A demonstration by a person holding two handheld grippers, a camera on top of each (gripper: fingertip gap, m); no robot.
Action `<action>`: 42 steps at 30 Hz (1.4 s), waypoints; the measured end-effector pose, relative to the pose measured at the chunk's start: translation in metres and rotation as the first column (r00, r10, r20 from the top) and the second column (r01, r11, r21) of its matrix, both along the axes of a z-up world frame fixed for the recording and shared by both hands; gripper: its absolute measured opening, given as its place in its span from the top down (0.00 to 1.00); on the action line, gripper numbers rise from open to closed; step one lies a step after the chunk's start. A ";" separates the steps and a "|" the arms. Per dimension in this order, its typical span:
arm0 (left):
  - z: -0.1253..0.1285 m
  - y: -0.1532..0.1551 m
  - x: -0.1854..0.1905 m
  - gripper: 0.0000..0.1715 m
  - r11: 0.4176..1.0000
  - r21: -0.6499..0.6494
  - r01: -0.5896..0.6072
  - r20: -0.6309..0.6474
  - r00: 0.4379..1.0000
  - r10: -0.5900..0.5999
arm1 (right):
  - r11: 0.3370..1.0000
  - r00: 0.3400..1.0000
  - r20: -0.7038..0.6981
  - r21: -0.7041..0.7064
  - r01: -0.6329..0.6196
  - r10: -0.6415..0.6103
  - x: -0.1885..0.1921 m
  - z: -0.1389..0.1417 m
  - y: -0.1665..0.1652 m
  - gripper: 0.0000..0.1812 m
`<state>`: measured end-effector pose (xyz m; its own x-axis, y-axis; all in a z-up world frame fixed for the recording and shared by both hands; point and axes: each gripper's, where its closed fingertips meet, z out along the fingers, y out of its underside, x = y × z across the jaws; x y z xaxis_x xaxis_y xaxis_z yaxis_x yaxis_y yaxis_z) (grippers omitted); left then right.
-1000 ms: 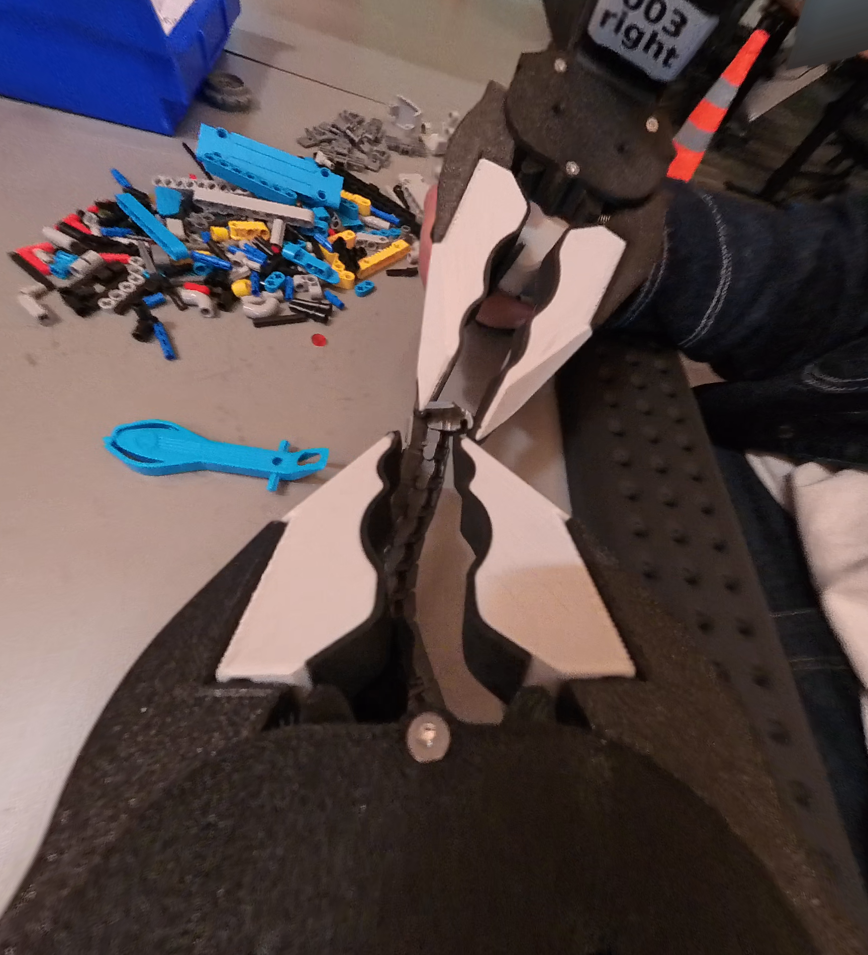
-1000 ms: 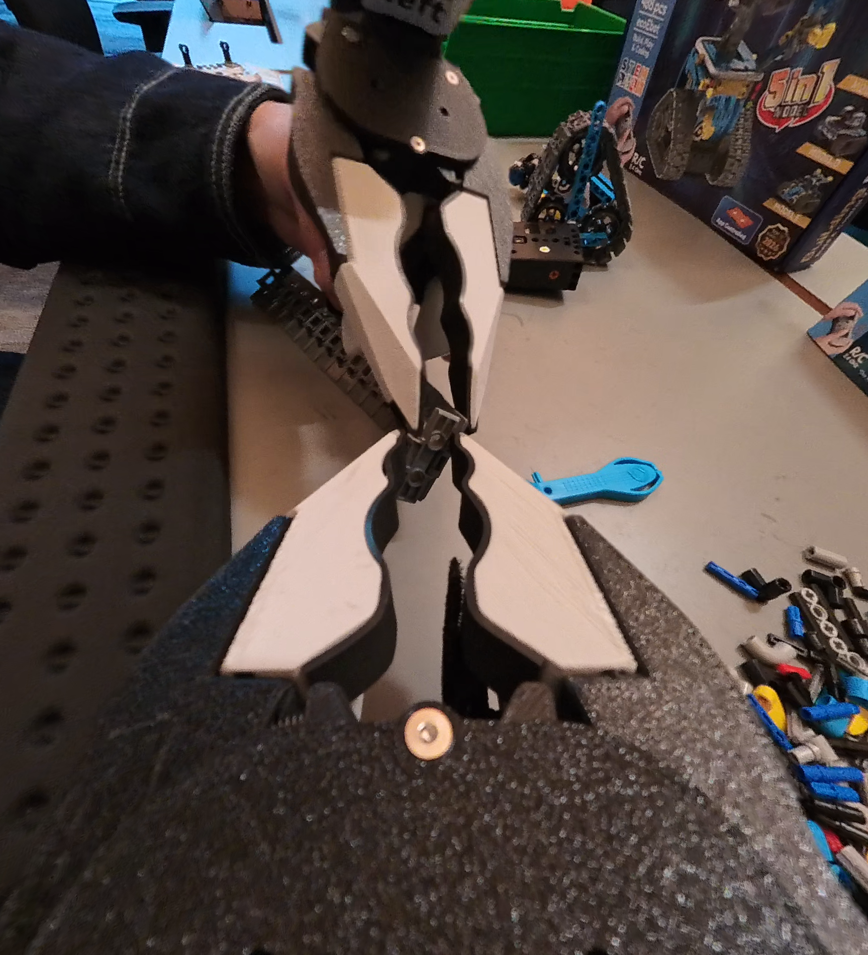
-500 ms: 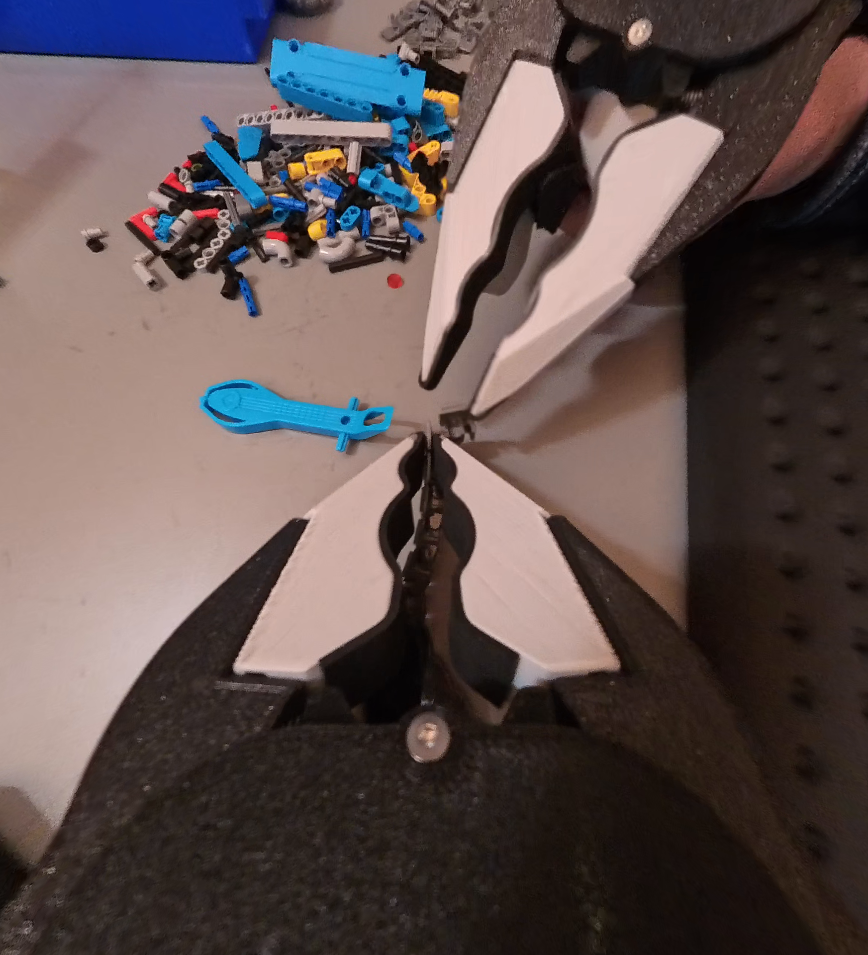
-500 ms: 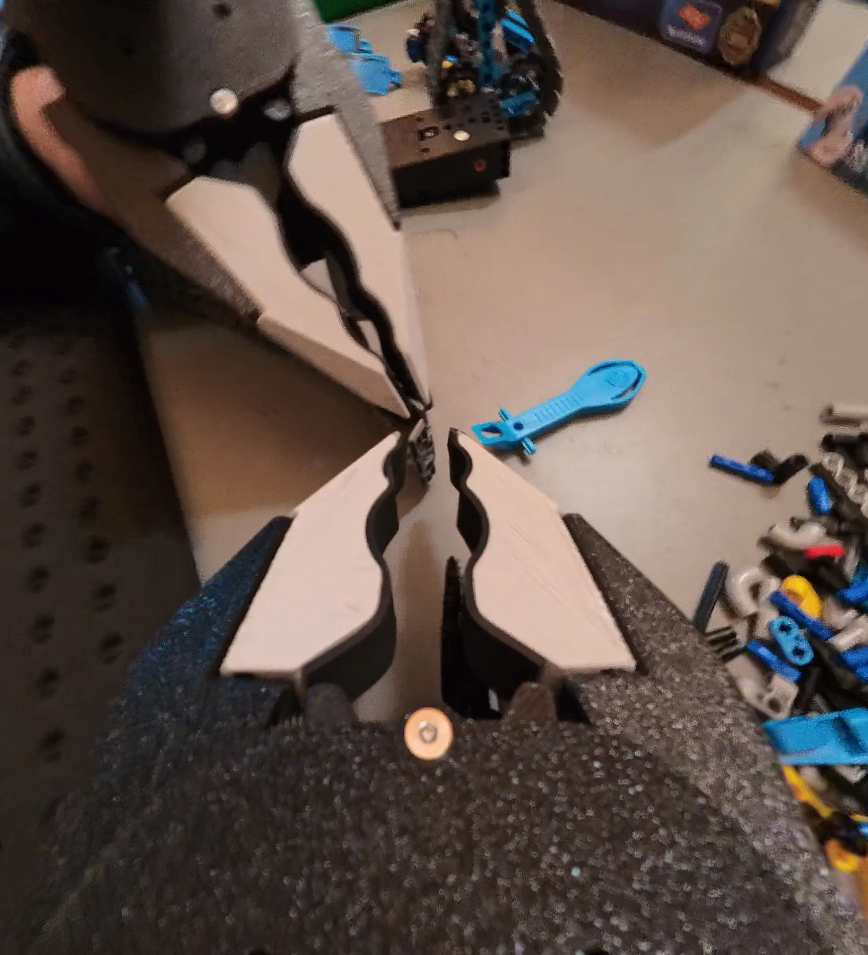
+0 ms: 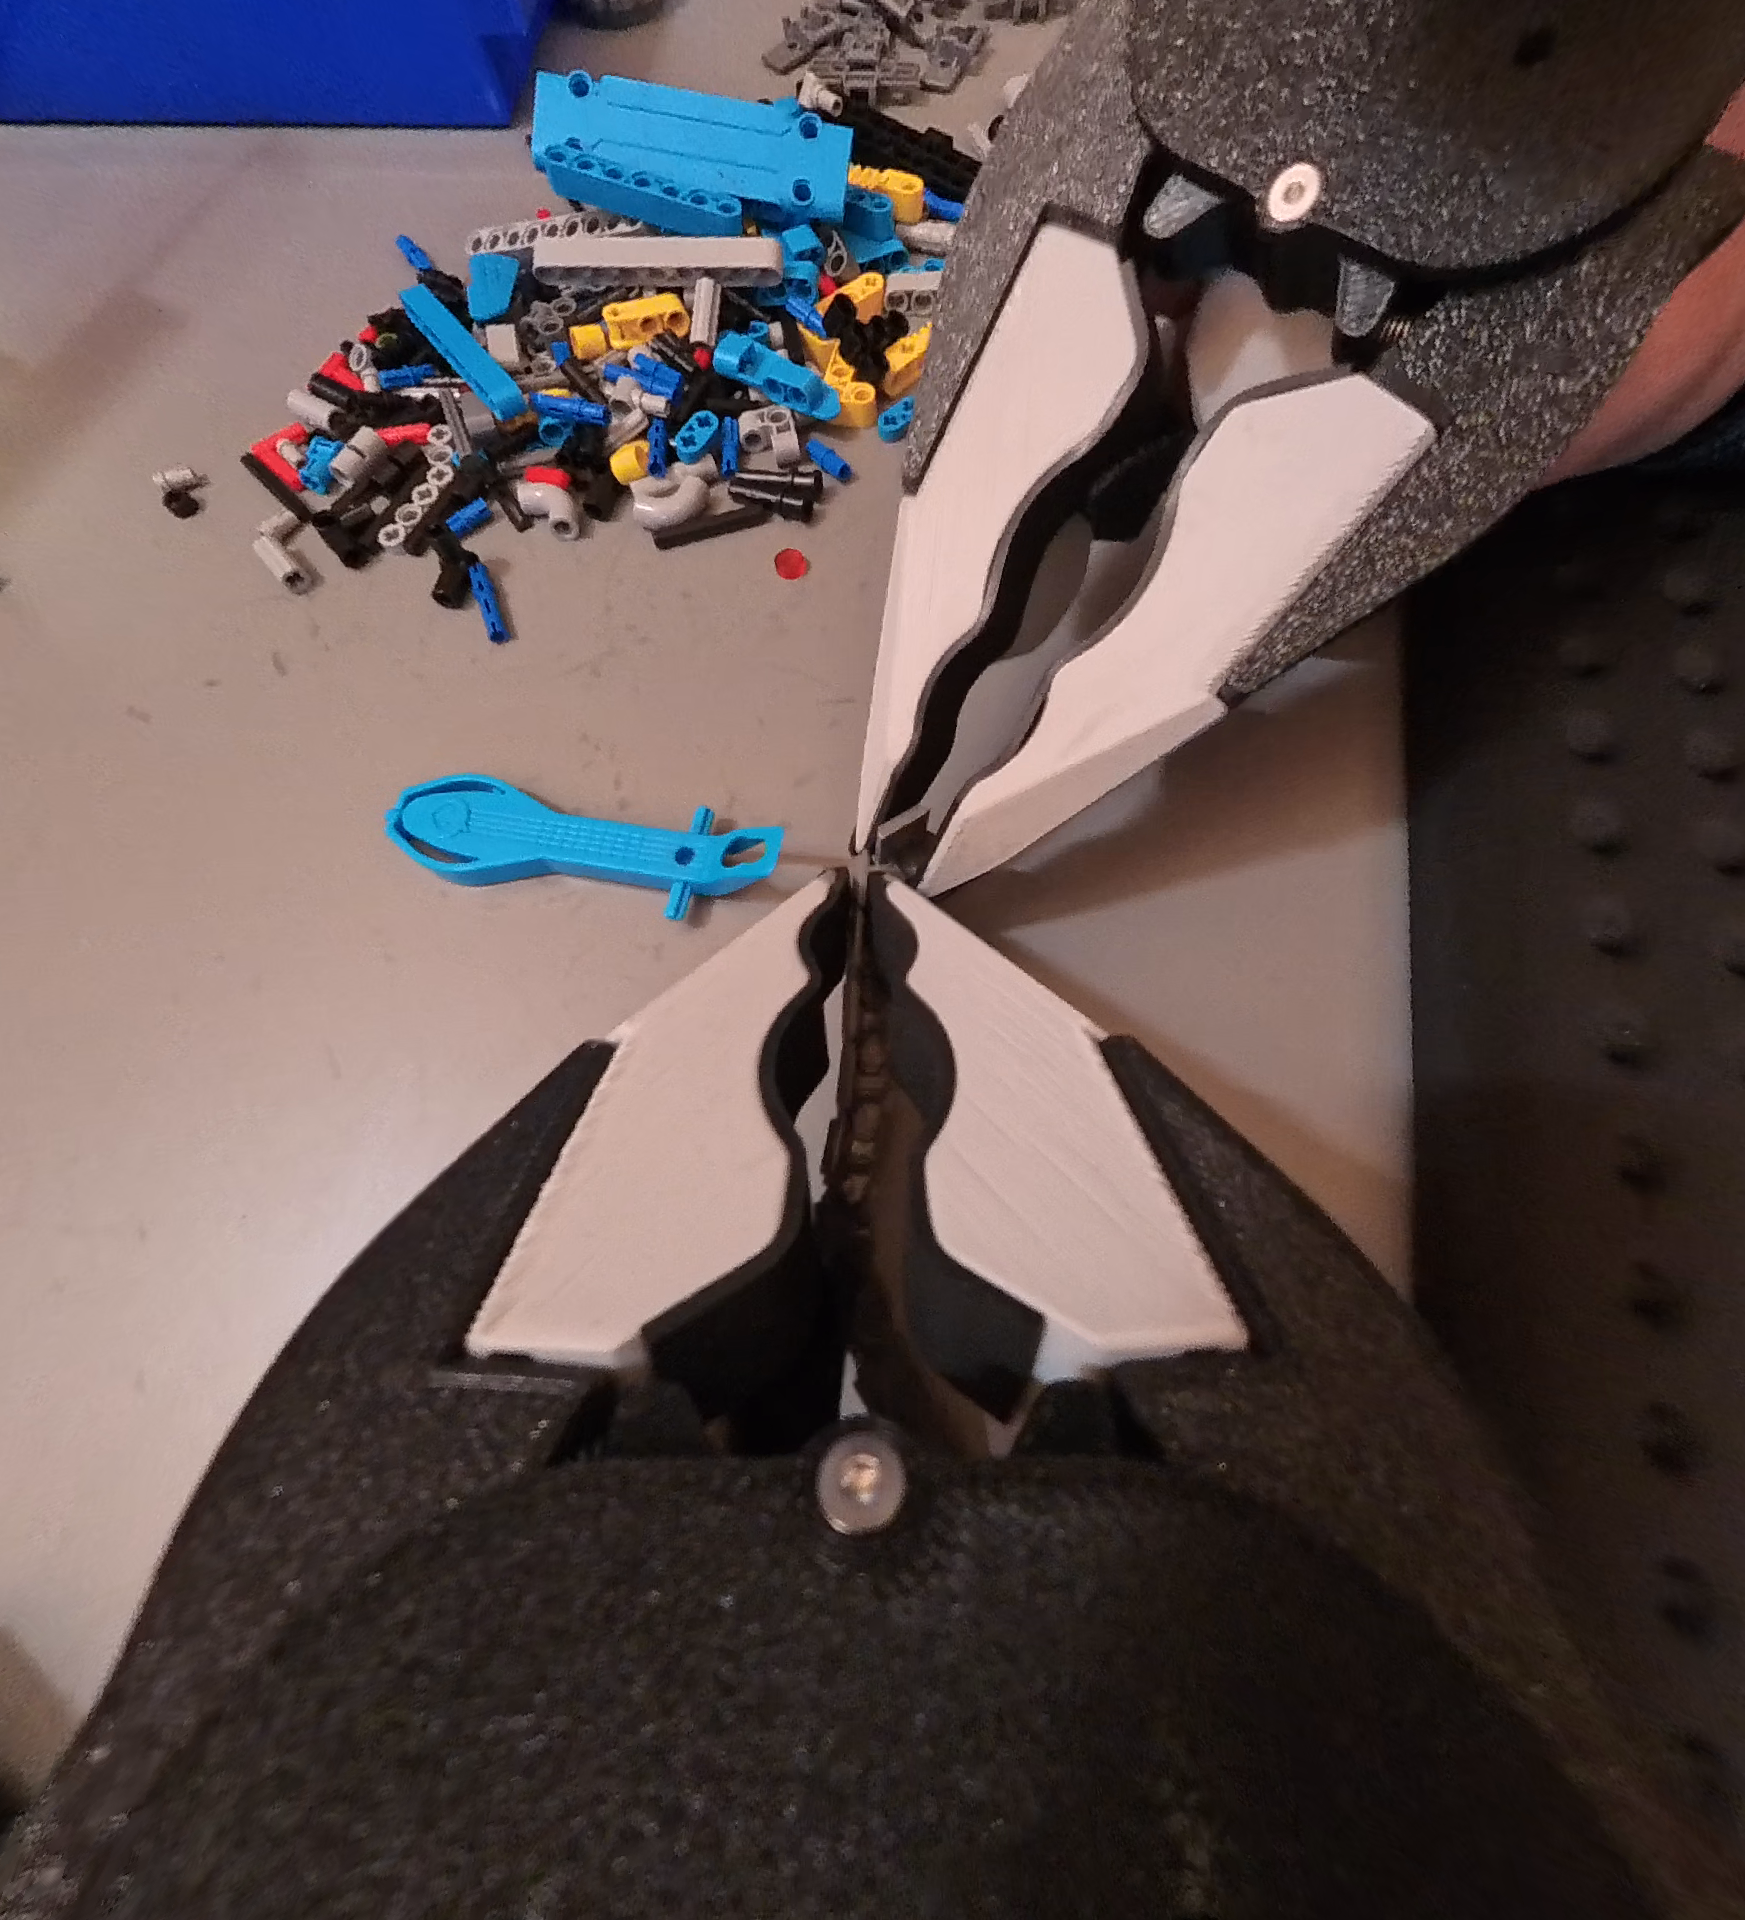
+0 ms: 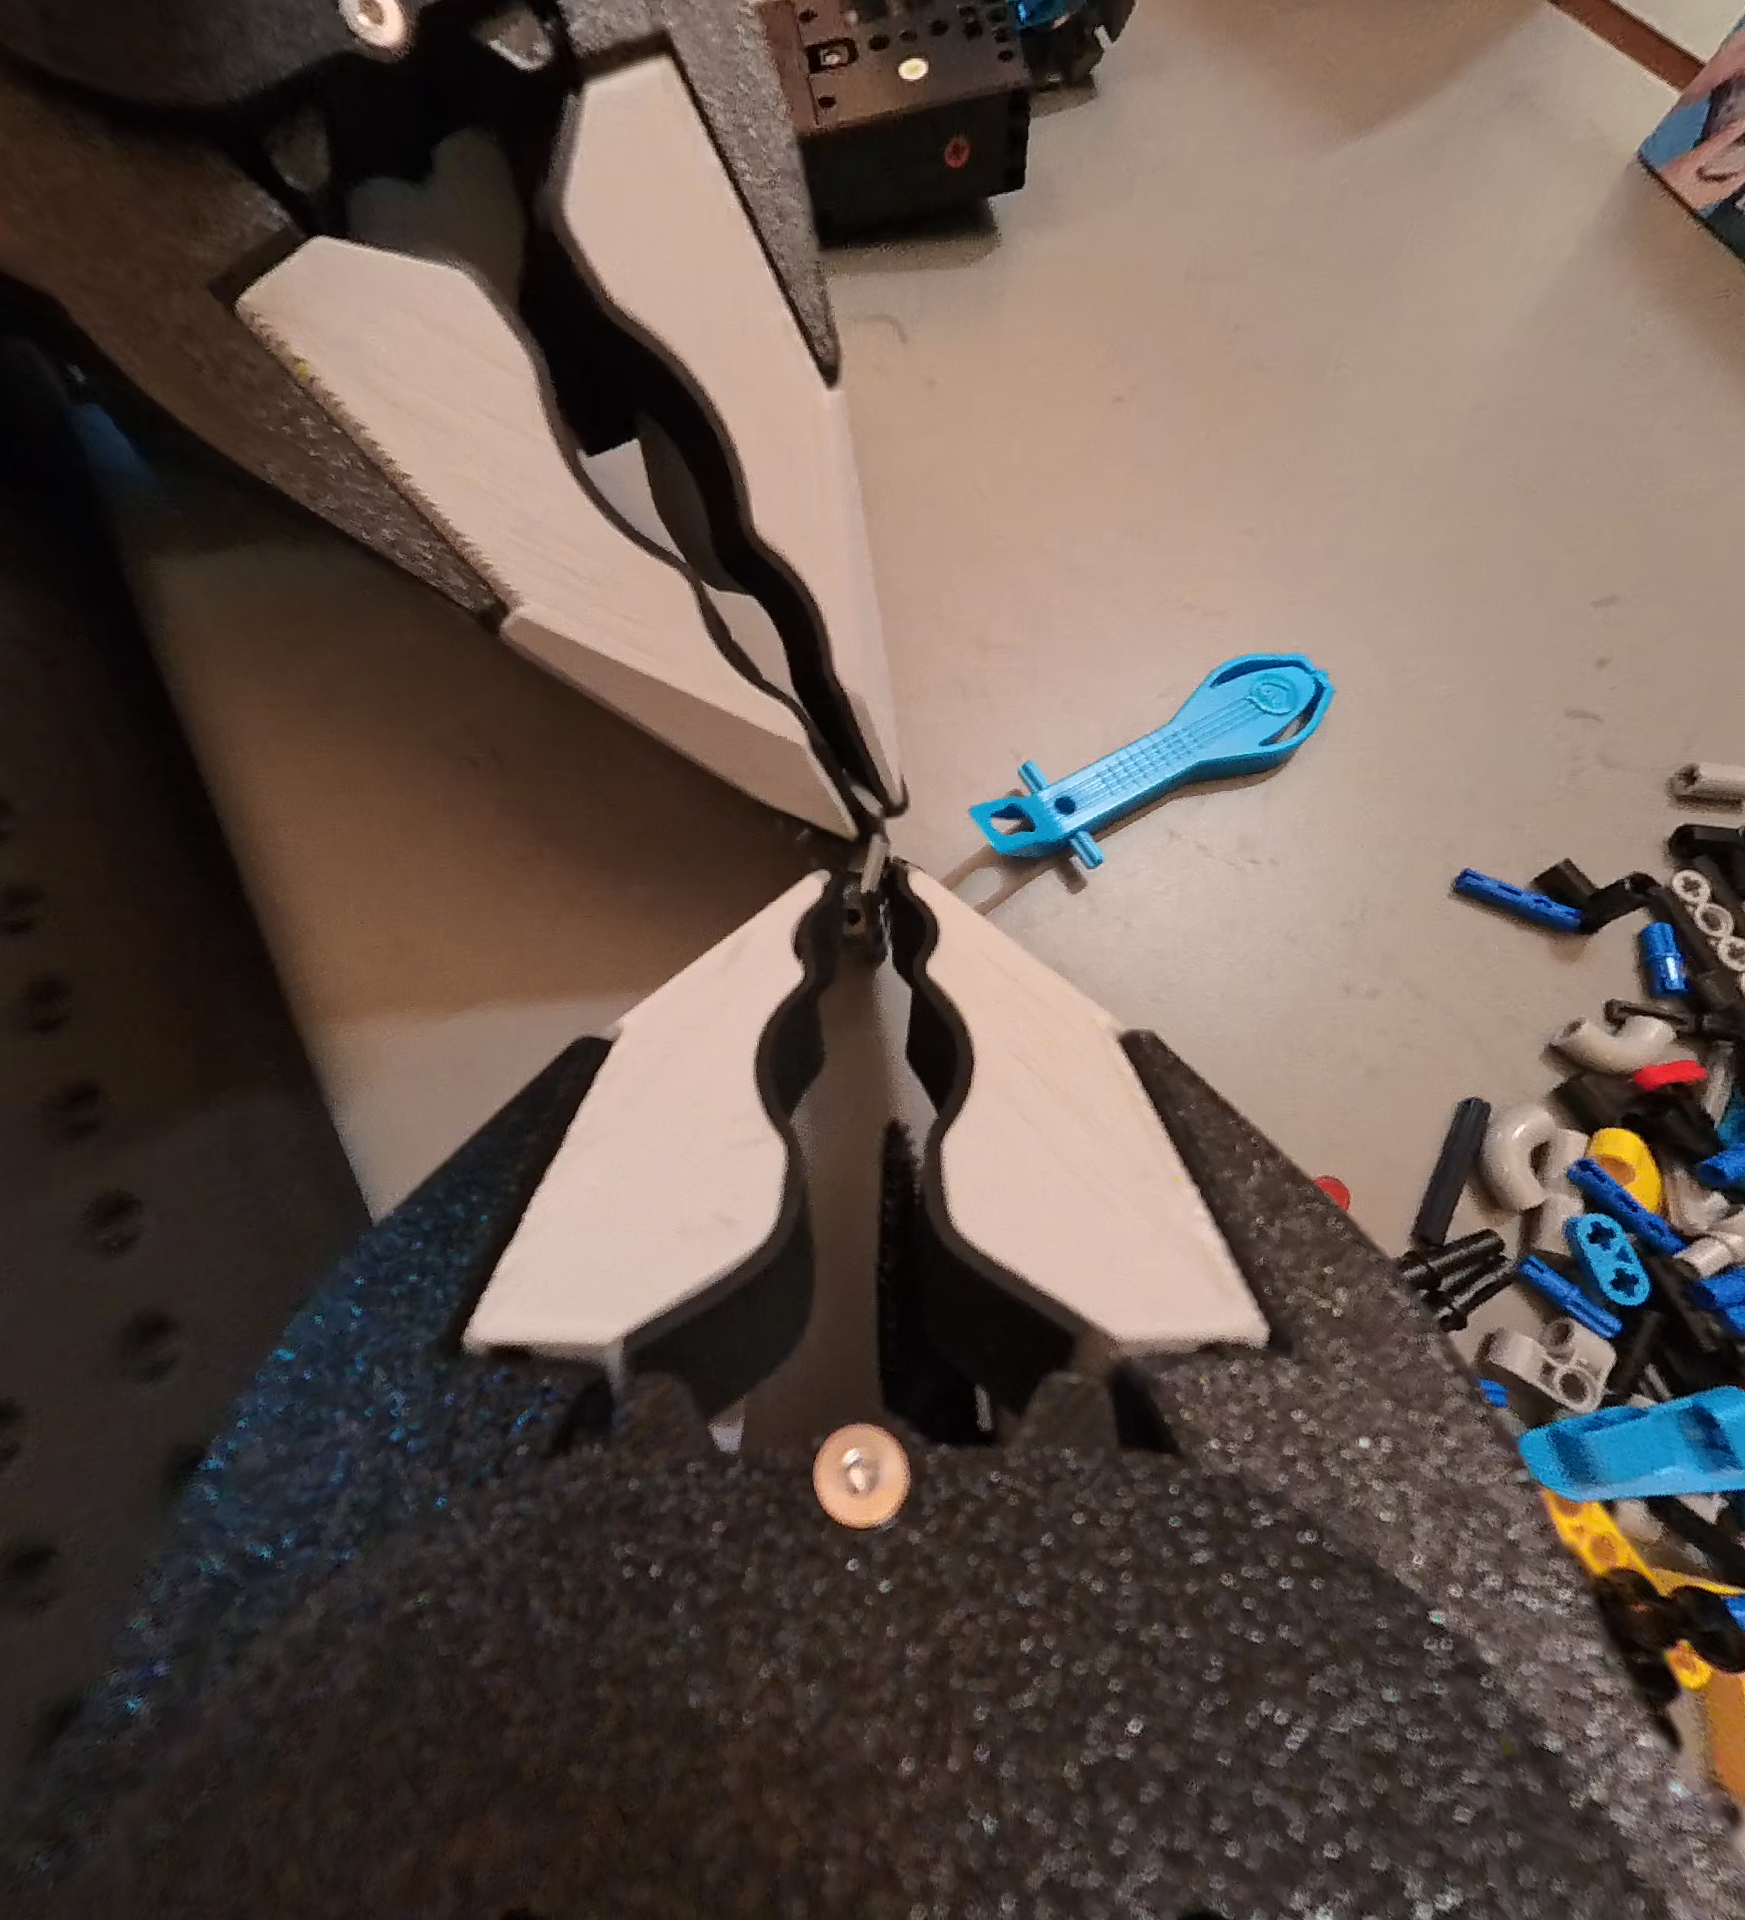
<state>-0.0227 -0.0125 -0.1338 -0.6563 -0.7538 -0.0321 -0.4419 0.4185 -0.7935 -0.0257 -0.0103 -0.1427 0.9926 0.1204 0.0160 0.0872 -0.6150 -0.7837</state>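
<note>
Our left gripper (image 5: 855, 883) pinches a dark track chain (image 5: 863, 1081), jaws nearly together. Our right gripper (image 6: 863, 894) pinches a small dark piece (image 6: 865, 914) tip to tip, above the grey table (image 5: 172, 935), beside the blue tool (image 5: 577, 836).

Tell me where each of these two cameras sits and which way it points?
Left wrist view: sits on the left claw, looking along its fingers at the table; the right claw, brick pile and a wrist show.
Right wrist view: sits on the right claw, facing the left claw and a black block.
Shared: both claws meeting tip to tip on a small dark chain, the blue tool and the brick pile.
</note>
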 end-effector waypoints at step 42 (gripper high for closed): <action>0.000 -0.003 0.003 1.00 0.975 -0.200 -0.101 -0.121 0.990 0.078 | 0.998 0.999 0.009 0.047 -0.033 0.033 -0.001 0.007 -0.006 0.99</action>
